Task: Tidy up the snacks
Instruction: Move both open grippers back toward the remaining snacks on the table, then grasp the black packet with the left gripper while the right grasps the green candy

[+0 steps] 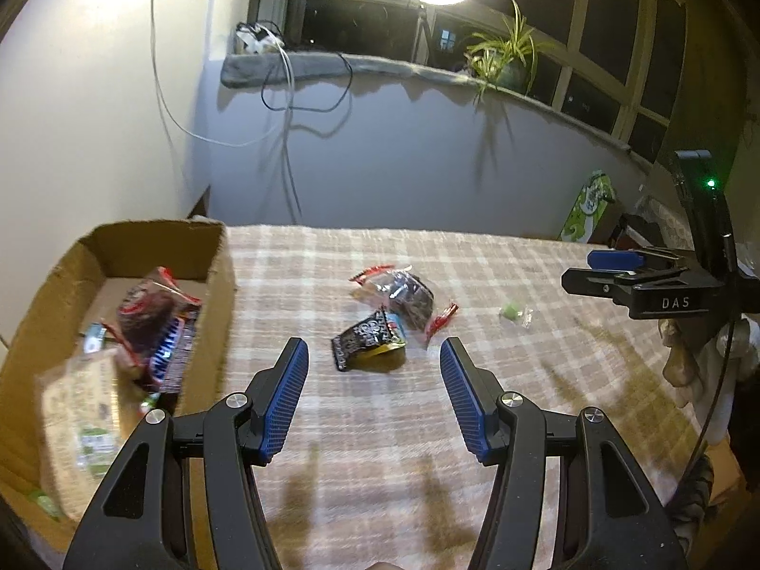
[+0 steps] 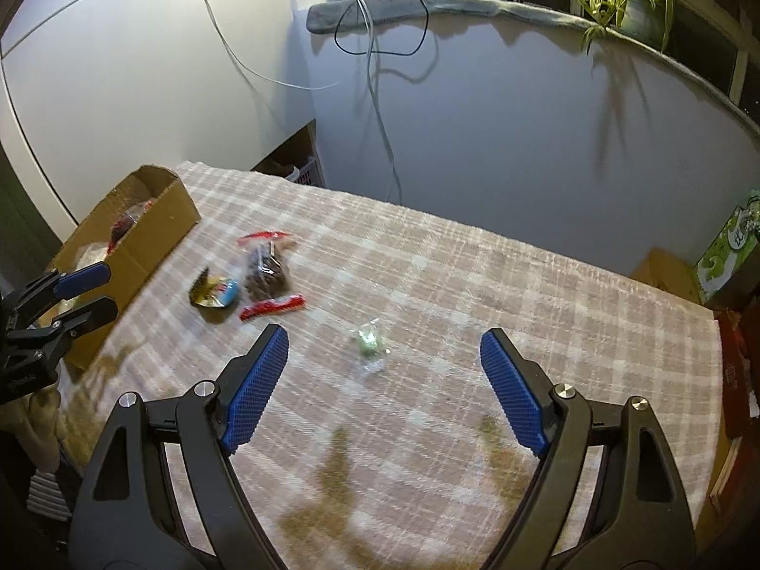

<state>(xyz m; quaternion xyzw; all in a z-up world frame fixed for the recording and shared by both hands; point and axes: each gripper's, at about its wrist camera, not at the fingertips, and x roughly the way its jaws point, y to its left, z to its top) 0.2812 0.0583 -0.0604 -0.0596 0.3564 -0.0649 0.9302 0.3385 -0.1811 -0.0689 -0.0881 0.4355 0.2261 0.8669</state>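
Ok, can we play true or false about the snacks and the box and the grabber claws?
1. Both grippers, left gripper and right gripper, are open and hold nothing. True.
2. The cardboard box is empty. False: several snack packs lie in it.
3. The small green candy lies on the checked cloth, apart from the other snacks. True.
4. The dark snack bag is inside the box. False: it lies on the cloth.

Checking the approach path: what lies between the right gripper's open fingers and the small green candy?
Nothing but bare plaid cloth. In the right wrist view, the right gripper is open and the green candy lies just ahead between its fingertips, untouched.
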